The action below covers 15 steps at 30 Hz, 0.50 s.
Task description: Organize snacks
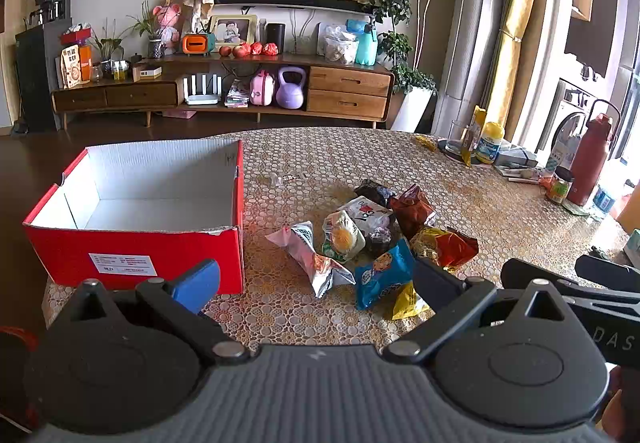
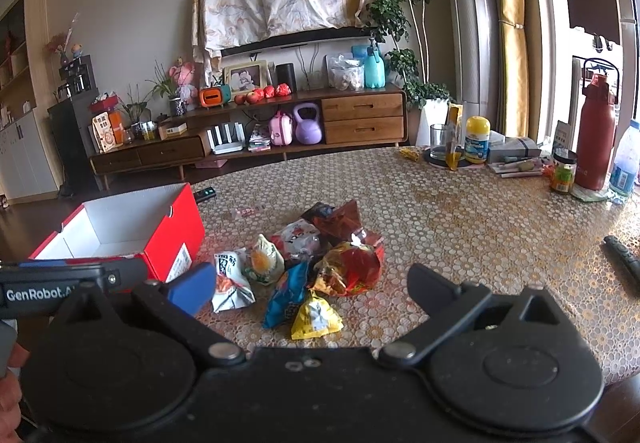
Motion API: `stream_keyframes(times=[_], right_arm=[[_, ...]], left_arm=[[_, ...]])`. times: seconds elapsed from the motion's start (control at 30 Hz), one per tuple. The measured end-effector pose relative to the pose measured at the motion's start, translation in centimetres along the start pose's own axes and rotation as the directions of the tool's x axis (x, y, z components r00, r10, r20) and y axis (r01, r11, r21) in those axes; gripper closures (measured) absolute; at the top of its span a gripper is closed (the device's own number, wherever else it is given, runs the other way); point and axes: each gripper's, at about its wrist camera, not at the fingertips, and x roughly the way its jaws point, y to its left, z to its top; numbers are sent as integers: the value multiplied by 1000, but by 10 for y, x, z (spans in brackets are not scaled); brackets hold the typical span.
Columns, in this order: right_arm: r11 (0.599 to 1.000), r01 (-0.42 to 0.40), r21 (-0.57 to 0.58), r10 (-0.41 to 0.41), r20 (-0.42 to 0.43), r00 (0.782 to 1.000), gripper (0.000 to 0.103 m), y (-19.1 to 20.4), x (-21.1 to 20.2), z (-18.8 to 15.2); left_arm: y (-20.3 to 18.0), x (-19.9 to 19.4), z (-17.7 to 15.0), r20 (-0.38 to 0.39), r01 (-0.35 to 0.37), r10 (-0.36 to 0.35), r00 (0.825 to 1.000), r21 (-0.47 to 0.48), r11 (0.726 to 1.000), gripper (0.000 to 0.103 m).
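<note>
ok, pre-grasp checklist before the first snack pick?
1. Left gripper open, nothing held: ok.
2. Right gripper open, nothing held: ok.
3. Red box open on top, inside shows no snacks: ok.
4. Snack pile in view beside the box, on the table: ok.
5. Blue packet at the near edge, yellow packet overlapping it: clean single pick cannot tell.
6. Black remote lies apart from the pile: ok.

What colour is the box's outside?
Red outside, white inside; the box shows best in the left wrist view.
</note>
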Motion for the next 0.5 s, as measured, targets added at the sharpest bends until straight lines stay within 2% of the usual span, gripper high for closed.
stream_keyframes(times=[0.5], right_arm=[[1000,0,0,0,1,1000,3,0,0,0]], left_arm=[[-1,0,0,4,-1,1,1000,4,1000,0]])
